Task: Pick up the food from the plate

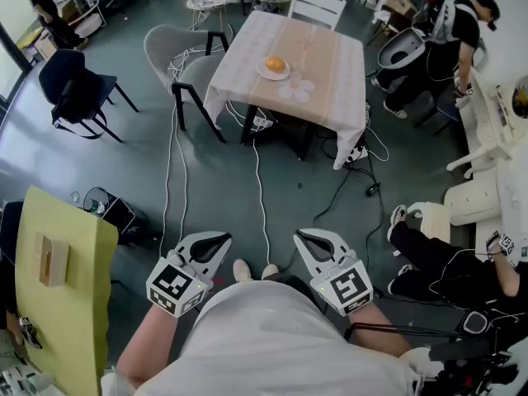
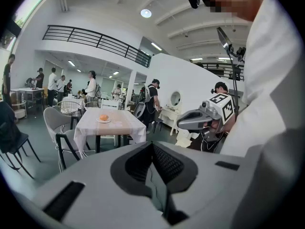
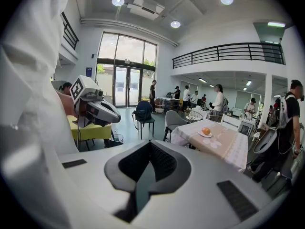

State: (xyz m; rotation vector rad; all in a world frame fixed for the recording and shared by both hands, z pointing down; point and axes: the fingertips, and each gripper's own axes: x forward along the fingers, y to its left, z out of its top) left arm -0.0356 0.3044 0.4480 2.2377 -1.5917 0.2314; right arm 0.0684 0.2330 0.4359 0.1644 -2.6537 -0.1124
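Orange-coloured round food (image 1: 275, 63) on white plate (image 1: 273, 74), mid counter (image 1: 330, 60), well apart from both grippers. Probably light, firm, smooth and apt to roll; best pinched across widest middle. Left gripper (image 1: 219, 241) and right gripper (image 1: 304, 238) fingers (image 2: 167, 166) pressed together, nothing between.

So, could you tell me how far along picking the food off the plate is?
Nothing looks done yet: the orange sits on its plate on the cloth-covered table. In hand: nothing; the left gripper and right gripper are shut and empty, well short of the table. Remaining: walk up, open the fingers, grasp and lift the orange.
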